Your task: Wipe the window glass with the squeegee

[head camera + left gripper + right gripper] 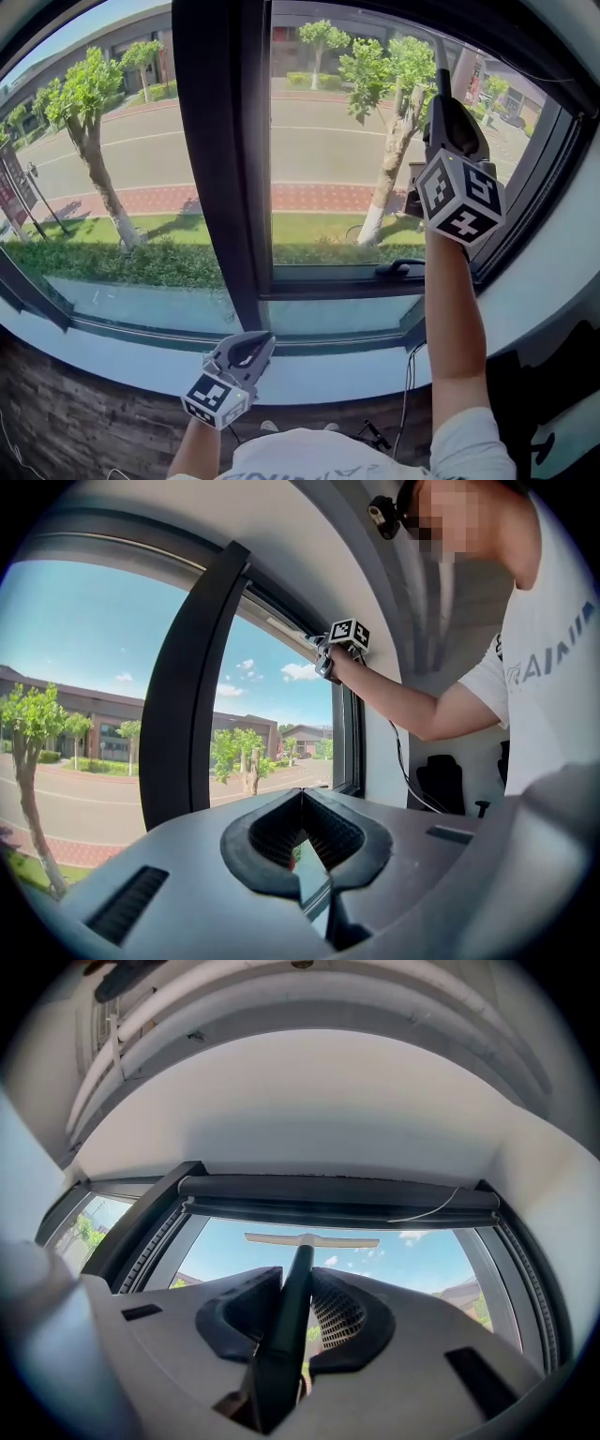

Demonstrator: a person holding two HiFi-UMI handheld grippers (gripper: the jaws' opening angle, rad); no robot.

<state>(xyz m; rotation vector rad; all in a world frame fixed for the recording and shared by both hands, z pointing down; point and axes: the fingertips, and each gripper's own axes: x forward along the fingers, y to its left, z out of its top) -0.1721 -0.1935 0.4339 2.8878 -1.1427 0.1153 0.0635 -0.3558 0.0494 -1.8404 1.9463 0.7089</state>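
My right gripper [448,111] is raised high against the right pane of the window glass [319,159], shut on the dark handle of the squeegee [438,62]. In the right gripper view the handle [289,1321] runs up between the jaws of the right gripper [298,1277]. The pale blade [311,1239] lies across the glass just under the top frame. The left gripper view shows the squeegee [287,628] and right gripper [323,658] at the pane's upper edge. My left gripper [246,349] hangs low by the sill, shut, with nothing in it [302,795].
A wide dark mullion [220,159] splits the window into two panes. A black window handle [401,269] sits on the right pane's lower frame. The white sill [319,377] runs below, with a cable [409,375] hanging at its right. A black chair [441,785] stands inside.
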